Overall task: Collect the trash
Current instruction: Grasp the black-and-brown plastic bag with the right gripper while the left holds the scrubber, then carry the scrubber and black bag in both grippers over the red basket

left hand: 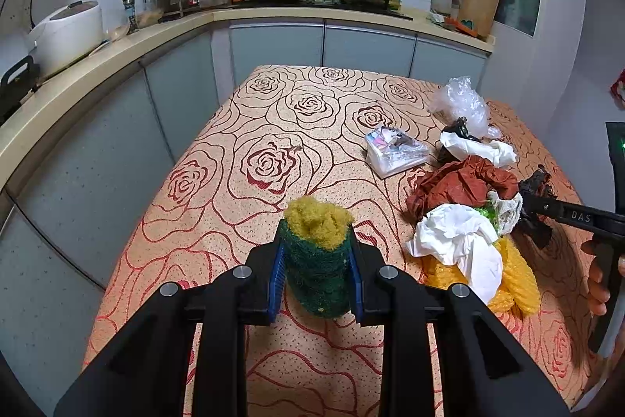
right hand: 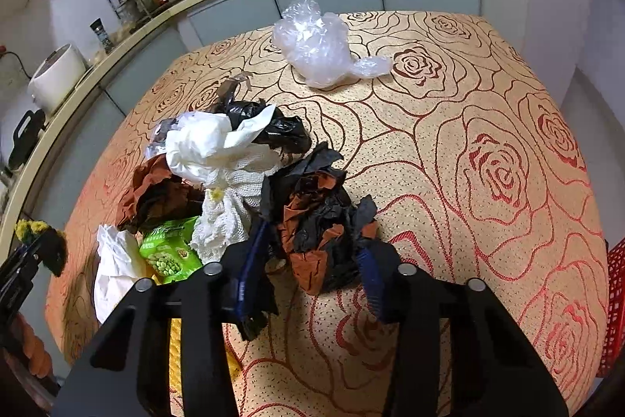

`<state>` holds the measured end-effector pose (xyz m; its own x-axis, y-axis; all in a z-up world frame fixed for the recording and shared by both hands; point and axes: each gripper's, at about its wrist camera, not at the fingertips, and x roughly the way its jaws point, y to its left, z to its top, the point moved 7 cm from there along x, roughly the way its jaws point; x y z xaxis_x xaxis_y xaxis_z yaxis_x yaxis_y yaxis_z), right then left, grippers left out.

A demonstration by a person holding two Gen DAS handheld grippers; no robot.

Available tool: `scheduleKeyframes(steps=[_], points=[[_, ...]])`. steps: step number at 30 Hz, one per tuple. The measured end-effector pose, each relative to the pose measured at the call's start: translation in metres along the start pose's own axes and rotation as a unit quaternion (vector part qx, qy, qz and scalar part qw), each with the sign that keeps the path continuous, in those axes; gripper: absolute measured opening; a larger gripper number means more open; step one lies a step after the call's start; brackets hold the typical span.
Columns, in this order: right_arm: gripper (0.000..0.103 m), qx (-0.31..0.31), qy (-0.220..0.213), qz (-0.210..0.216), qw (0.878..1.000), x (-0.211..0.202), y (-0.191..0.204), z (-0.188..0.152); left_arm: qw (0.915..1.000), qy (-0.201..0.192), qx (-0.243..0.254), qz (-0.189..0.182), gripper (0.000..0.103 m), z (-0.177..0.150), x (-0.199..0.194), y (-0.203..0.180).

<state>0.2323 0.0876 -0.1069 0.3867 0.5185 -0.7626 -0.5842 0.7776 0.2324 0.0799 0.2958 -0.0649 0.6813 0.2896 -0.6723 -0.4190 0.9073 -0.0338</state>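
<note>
Looking along our left gripper [left hand: 317, 262], we see its blue pads clamped on both sides of a green and yellow scouring sponge [left hand: 318, 253], held above the rose-patterned tablecloth [left hand: 250, 151]. To the right lies the trash pile: white crumpled paper [left hand: 465, 241], a brown paper wad [left hand: 461, 186], yellow mesh [left hand: 515, 284] and a clear plastic bag [left hand: 463, 100] farther back. Our right gripper [left hand: 537, 206] reaches into the pile from the right edge.

From the right wrist view, our right gripper [right hand: 308, 260] has its two fingers set around a crumpled black and rust-brown wad [right hand: 320, 221] resting on the cloth, the pads against its sides. Beside it sit white paper [right hand: 211, 143], a green snack packet [right hand: 170, 249] and a white net cloth [right hand: 226, 206].
</note>
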Motion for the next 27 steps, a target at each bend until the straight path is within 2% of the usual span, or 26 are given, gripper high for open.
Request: scheduleKeyframes(steps=[14,22,27], points=[[0.039,0.014,-0.074,-0.044,0.996,-0.056,-0.019,-0.001,0.9994,-0.029,0.016,-0.004,0.025,0.013,-0.019,-0.021],[0.039,0.027,-0.123,-0.097,0.987,-0.103,-0.043,-0.008,0.9971,-0.051,0.045,-0.032,0.025,0.027,-0.033,-0.066],[0.039,0.050,-0.152,-0.122,0.980,-0.138,-0.065,-0.014,0.9928,-0.069,0.071,-0.068,0.025,0.035,-0.041,-0.109]])
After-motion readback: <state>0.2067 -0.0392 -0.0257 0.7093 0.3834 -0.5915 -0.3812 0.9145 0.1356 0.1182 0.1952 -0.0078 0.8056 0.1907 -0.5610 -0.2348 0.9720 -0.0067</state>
